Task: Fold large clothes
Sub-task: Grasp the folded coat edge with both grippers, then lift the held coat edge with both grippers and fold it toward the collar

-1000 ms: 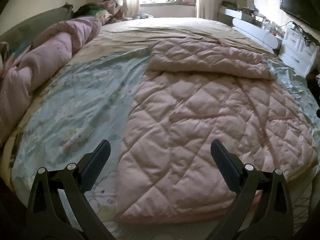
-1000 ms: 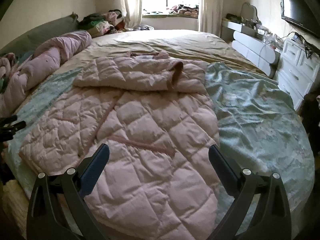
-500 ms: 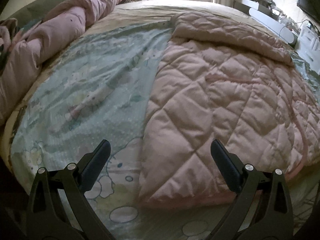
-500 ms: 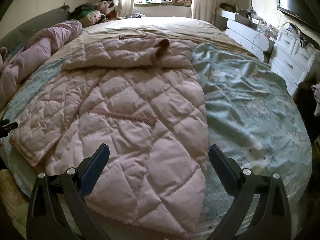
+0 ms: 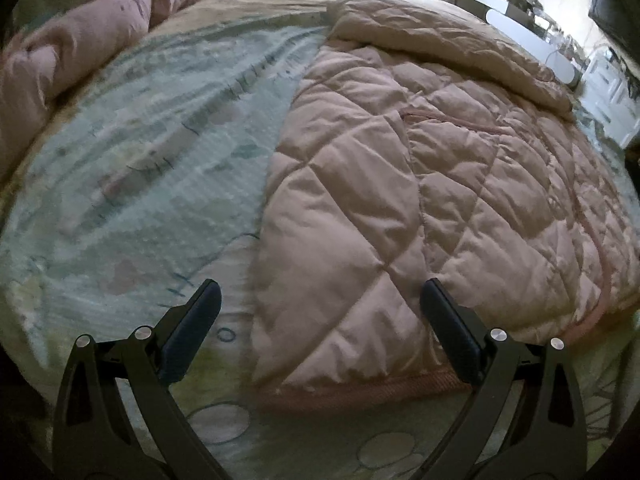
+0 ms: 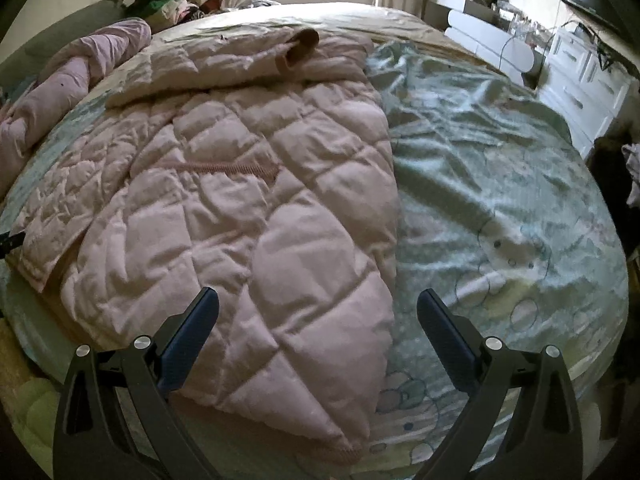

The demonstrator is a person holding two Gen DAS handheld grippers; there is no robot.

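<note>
A large pink quilted coat (image 5: 420, 168) lies flat on the bed, sleeves folded across its top. In the left wrist view my left gripper (image 5: 320, 308) is open and empty, low over the coat's near left hem corner. In the right wrist view the same coat (image 6: 240, 184) fills the left half, with a brown-lined sleeve cuff (image 6: 300, 46) on top. My right gripper (image 6: 318, 308) is open and empty, just above the coat's near right hem corner.
The bed carries a pale blue cartoon-print sheet (image 6: 500, 184), also showing in the left wrist view (image 5: 140, 152). A rolled pink duvet (image 5: 80, 40) lies along the left side. White drawers (image 6: 588, 76) and a wall TV stand to the right. Clothes are piled by the window.
Both grippers have dropped and moved forward toward the coat's near hem corners. The coat now looks larger in both views. Jaws stay open.
</note>
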